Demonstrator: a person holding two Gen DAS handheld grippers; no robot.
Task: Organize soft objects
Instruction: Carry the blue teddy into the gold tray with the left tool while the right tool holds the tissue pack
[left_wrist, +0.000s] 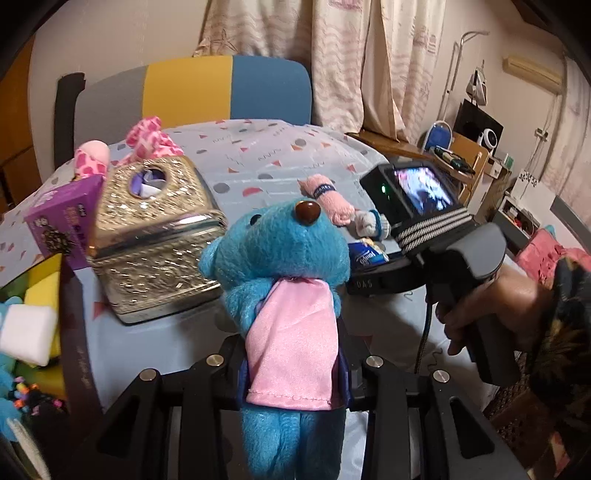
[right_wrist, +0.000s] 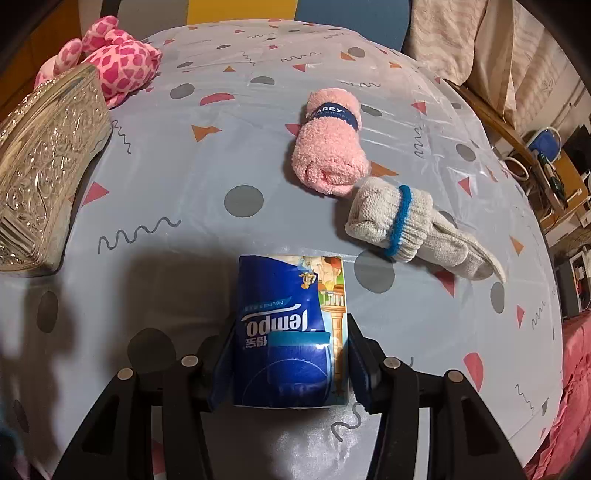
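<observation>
My left gripper (left_wrist: 291, 369) is shut on a blue plush bear (left_wrist: 284, 266) in a pink cape and holds it above the table. My right gripper (right_wrist: 290, 354) is shut on a blue Tempo tissue pack (right_wrist: 291, 325); the pack also shows in the left wrist view (left_wrist: 369, 254). A rolled pink fuzzy sock (right_wrist: 328, 147) and a rolled grey sock with a blue band (right_wrist: 399, 221) lie on the table beyond the right gripper. A pink spotted plush (right_wrist: 118, 62) lies at the far left behind the silver box.
An ornate silver tissue box (left_wrist: 155, 236) and a purple carton (left_wrist: 62, 221) stand on the patterned tablecloth (right_wrist: 221, 155). A bin with sponges and soft toys (left_wrist: 33, 325) sits at the left. A colour-block chair (left_wrist: 192, 92) stands behind the table.
</observation>
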